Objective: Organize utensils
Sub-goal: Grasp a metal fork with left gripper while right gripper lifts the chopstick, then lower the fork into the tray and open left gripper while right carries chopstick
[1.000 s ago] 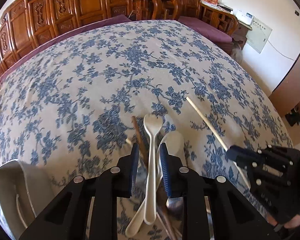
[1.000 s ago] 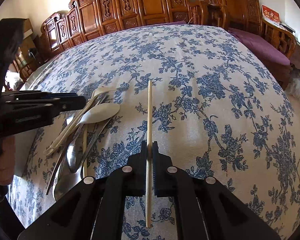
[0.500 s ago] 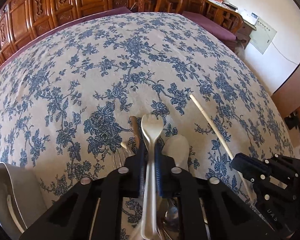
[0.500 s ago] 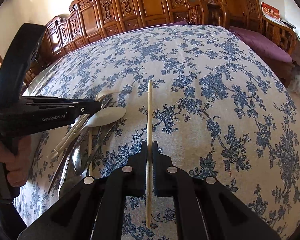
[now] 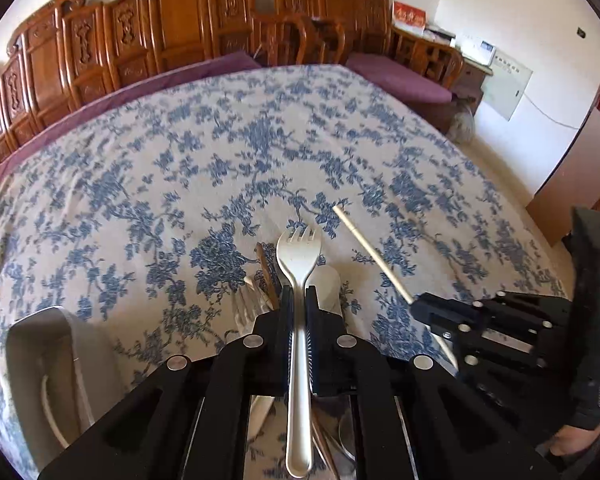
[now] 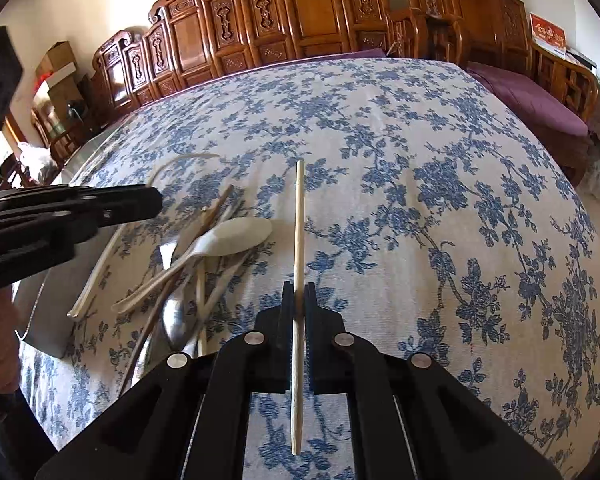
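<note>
Utensils in a heap on the table, one piece held in each gripper.

The heap (image 6: 188,276) sits left of centre in the right wrist view, on the tablecloth (image 6: 420,200). The chopstick (image 6: 298,264) runs up the middle, right of the heap, clamped in the right gripper (image 6: 299,300). The fork (image 5: 299,280) is clamped in the left gripper (image 5: 299,308), above the heap. A tray (image 5: 40,360) lies at lower left.
</note>
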`<state>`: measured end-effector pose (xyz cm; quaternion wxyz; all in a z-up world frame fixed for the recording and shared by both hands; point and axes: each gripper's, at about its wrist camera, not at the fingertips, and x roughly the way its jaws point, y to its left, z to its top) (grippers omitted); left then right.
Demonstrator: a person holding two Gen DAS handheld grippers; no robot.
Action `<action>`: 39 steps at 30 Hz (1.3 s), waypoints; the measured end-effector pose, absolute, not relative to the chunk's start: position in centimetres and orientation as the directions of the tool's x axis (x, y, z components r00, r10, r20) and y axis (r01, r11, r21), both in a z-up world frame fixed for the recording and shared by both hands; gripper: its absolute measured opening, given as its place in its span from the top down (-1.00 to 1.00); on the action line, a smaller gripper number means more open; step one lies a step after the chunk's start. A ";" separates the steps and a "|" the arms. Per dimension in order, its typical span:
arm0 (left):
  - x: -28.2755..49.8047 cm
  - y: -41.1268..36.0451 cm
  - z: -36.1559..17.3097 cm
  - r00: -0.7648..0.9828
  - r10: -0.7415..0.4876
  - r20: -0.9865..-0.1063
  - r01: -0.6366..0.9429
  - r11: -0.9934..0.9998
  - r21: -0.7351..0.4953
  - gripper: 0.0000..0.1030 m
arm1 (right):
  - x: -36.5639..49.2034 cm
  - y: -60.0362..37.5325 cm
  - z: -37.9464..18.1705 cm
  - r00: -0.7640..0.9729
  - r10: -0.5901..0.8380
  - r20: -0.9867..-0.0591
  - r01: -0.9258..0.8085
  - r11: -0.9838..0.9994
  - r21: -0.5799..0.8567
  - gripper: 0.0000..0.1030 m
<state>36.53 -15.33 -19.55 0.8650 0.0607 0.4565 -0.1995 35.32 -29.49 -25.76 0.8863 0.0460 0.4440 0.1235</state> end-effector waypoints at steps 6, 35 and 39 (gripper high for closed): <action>34.7 -13.2 -17.5 0.537 -0.276 -0.797 0.375 0.925 -0.068 0.90 | 34.5 -28.1 -24.8 0.589 0.280 -0.758 -0.204 0.959 0.196 0.88; 31.1 -1.8 -17.3 0.583 -0.143 -0.800 0.203 0.979 -0.028 0.90 | 29.1 -18.0 -20.9 0.588 0.413 -0.696 -0.388 0.898 0.206 0.88; 31.4 0.0 -18.7 0.571 -0.110 -0.814 0.160 0.987 -0.022 0.90 | 28.5 -17.2 -20.7 0.583 0.423 -0.694 -0.407 0.891 0.201 0.88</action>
